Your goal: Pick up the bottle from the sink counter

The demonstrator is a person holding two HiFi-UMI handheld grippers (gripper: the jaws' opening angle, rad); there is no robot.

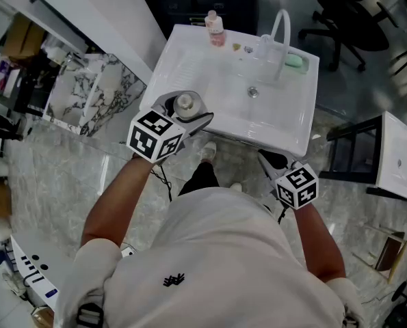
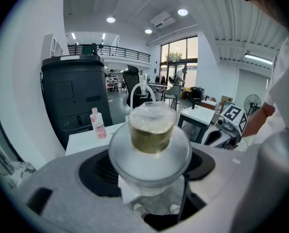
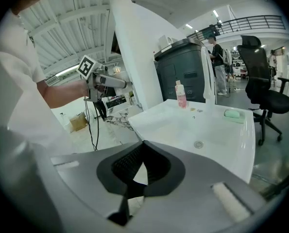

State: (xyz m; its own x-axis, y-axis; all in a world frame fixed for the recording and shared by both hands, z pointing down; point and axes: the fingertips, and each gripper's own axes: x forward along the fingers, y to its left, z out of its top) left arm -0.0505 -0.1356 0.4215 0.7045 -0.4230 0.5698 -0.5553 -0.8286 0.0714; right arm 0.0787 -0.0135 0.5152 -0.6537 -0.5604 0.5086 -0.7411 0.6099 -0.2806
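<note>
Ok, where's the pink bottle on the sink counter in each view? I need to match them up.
Head view: pink bottle at top centre, left of the white faucet.
Left gripper view: left of centre, lower left of the faucet's arch.
Right gripper view: right of centre, just above mid-height, left of the faucet.
Shared landmark: the white faucet, which stands right of the bottle in all three.

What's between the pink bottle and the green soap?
The white tap stands between the pink bottle and the green soap, clearest in the head view.
</note>
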